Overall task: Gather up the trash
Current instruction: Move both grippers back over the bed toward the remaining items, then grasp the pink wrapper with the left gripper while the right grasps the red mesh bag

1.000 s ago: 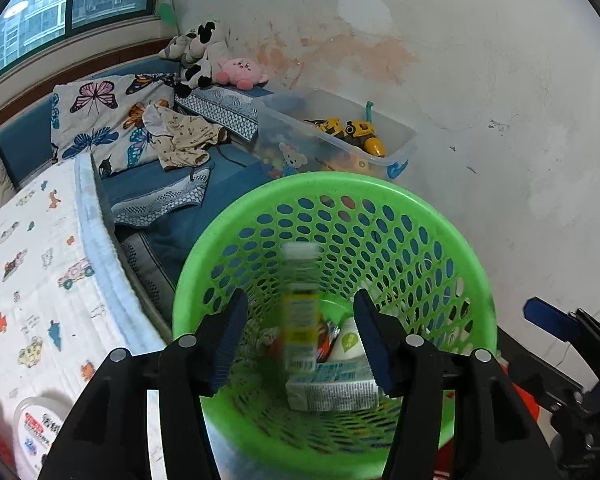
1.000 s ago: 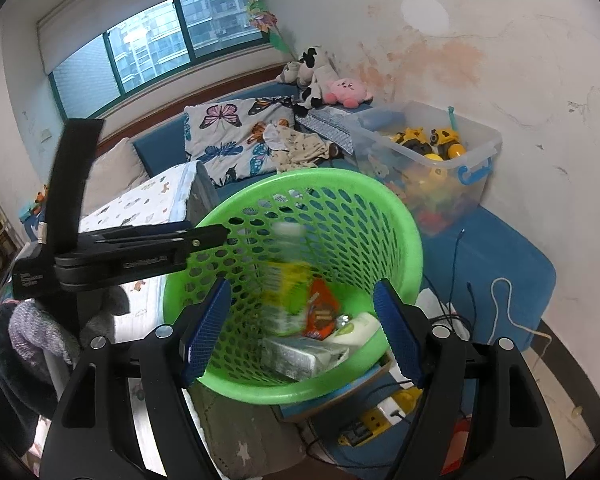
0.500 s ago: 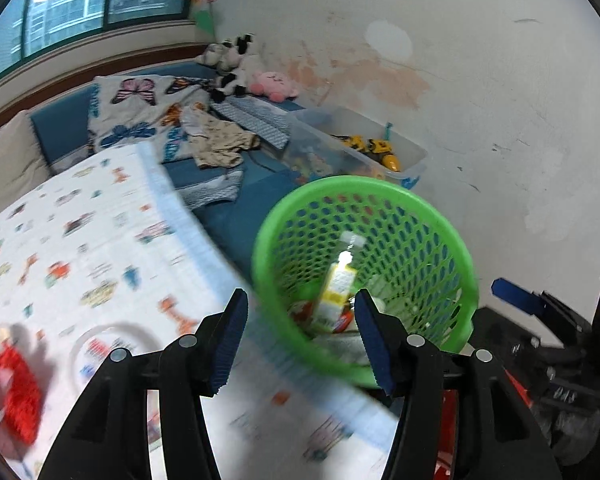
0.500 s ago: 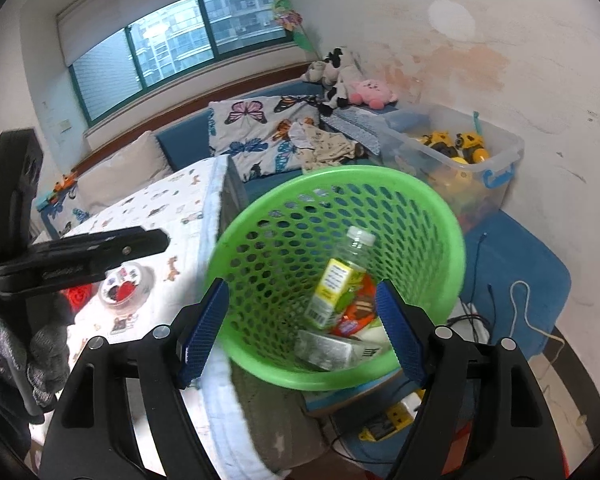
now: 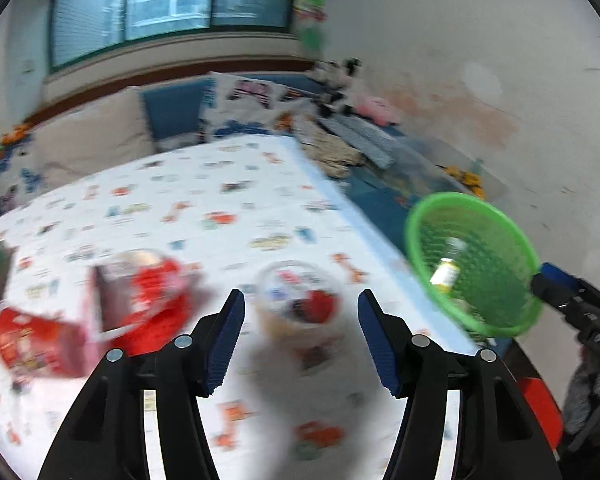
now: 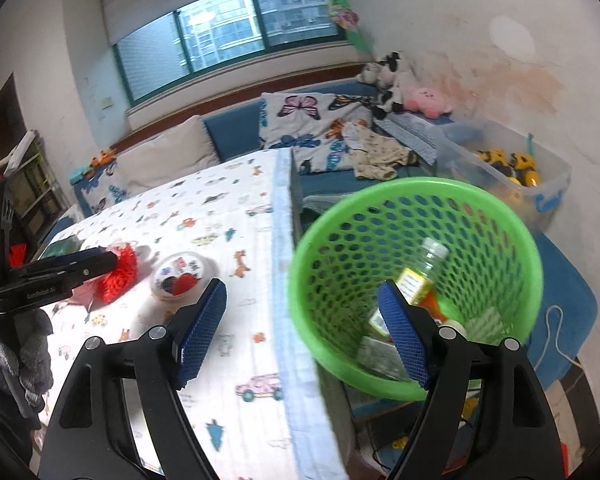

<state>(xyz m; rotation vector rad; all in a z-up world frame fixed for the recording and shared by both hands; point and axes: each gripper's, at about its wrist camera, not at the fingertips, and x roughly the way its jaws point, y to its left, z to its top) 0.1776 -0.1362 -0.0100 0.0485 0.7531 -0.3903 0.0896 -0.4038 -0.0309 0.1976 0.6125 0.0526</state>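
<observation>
Left gripper (image 5: 301,334): its two blue-padded jaws stand apart with nothing gripped between them. The view is blurred. Just ahead of the gap, on a white tablecloth (image 5: 204,216) printed with small cartoon vehicles, sits a clear plastic cup (image 5: 300,304) with red and dark scraps inside. To the left of the jaws lie red wrappers (image 5: 152,296) and a red-printed packet (image 5: 32,340), both smeared by blur. Far to the right, past the table edge, is a green perforated basket (image 5: 480,264).

Right gripper (image 6: 304,334): its jaws are opening, wide apart, and hold nothing. The right jaw overlaps the green basket's near rim in the picture. Inside the basket lean a clear bottle with a yellow label (image 6: 416,280) and some packets, partly hidden. The left jaw is over the tablecloth. Ahead and left of it stands the same clear cup, with a red frilly wrapper (image 6: 120,272) beside it. Further left, the other gripper shows as a dark arm held by a gloved hand (image 6: 24,344).
</observation>
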